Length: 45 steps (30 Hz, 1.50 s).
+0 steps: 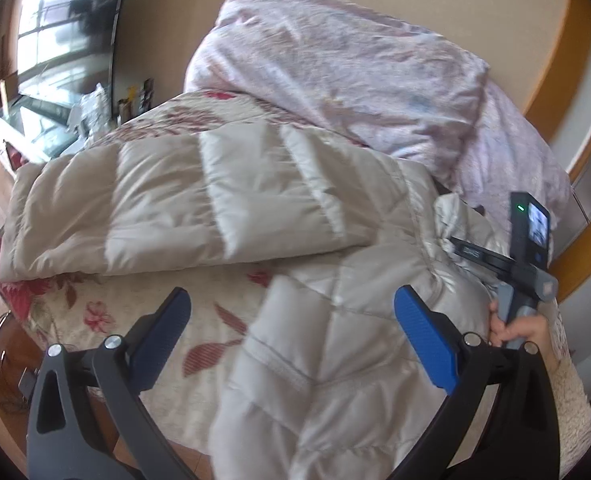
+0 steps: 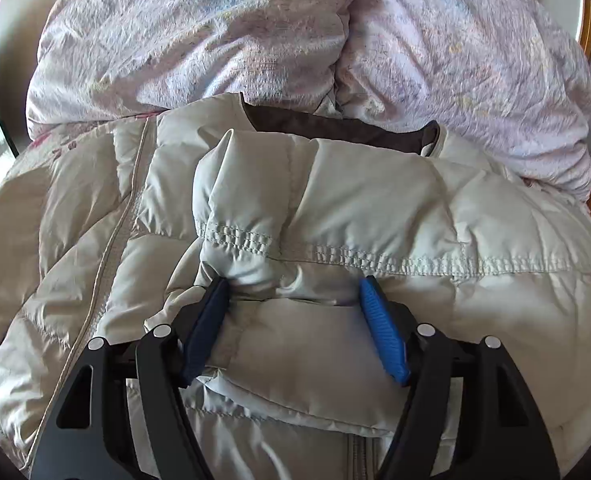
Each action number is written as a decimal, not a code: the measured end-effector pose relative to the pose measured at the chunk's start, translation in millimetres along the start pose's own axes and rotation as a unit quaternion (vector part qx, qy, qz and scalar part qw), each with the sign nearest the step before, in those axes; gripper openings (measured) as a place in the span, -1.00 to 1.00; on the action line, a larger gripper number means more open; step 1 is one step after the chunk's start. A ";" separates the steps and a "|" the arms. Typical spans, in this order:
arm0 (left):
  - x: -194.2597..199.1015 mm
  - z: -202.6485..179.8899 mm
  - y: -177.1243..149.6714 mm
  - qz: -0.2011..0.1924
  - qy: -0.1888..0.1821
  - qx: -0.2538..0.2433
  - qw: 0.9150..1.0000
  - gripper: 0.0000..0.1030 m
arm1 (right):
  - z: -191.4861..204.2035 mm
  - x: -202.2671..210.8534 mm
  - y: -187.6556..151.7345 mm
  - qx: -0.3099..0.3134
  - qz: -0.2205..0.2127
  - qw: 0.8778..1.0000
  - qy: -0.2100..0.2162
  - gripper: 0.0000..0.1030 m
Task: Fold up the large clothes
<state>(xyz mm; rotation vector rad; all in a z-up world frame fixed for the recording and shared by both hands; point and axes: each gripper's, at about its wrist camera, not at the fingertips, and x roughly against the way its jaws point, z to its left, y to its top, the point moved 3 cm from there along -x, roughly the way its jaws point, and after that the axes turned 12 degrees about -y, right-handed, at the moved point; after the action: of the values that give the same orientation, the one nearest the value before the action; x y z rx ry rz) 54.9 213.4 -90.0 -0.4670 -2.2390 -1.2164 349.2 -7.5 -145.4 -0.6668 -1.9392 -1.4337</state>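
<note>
A beige quilted puffer jacket [image 1: 199, 196] lies spread over the bed, with one part folded flat across it and its dark brown collar lining [image 2: 335, 126] at the far side. My left gripper [image 1: 293, 292] hovers open above the jacket's near edge, with nothing between its blue pads [image 1: 423, 340]. In the right wrist view my right gripper [image 2: 293, 282] stands wide at a puffy fold of the jacket [image 2: 279, 216]. Fabric bulges between its pads [image 2: 379, 328], which do not pinch it. A hand [image 1: 515, 330] holds that gripper at the right edge of the left wrist view.
A floral bedspread [image 1: 107, 320] lies under the jacket. A crumpled lilac duvet [image 1: 335, 64] [image 2: 215, 36] is heaped at the far side of the bed. A window and a cluttered desk [image 1: 43, 124] are at the left. Orange wooden trim [image 1: 563, 80] runs along the right.
</note>
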 end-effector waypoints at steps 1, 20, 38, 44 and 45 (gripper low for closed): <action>0.6 9.2 2.3 0.002 0.005 0.013 1.000 0.95 | -1.7 -0.2 -1.0 -0.003 -0.001 1.000 0.004 0.36; 2.9 135.0 14.9 -0.019 0.006 0.271 0.962 0.77 | -11.2 0.2 -4.0 -0.037 -0.014 0.998 0.044 0.44; 28.9 156.5 65.0 -0.094 0.026 0.267 0.959 -0.81 | -3.0 1.4 -4.2 -0.015 -0.013 1.000 0.019 0.47; 44.3 67.8 128.6 -0.118 -0.014 0.138 0.983 -0.84 | 0.8 0.1 -2.7 0.004 -0.011 1.000 0.000 0.48; 45.3 42.5 138.9 -0.120 -0.032 0.109 0.986 -0.85 | -0.4 -0.3 -1.7 0.005 -0.008 1.000 0.006 0.48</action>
<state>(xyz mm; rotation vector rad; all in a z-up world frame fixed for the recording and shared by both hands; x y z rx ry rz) 80.7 325.1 10.0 -0.1549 -2.5043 -1.0652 348.3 -8.4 -146.7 -0.6391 -1.9440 -1.4339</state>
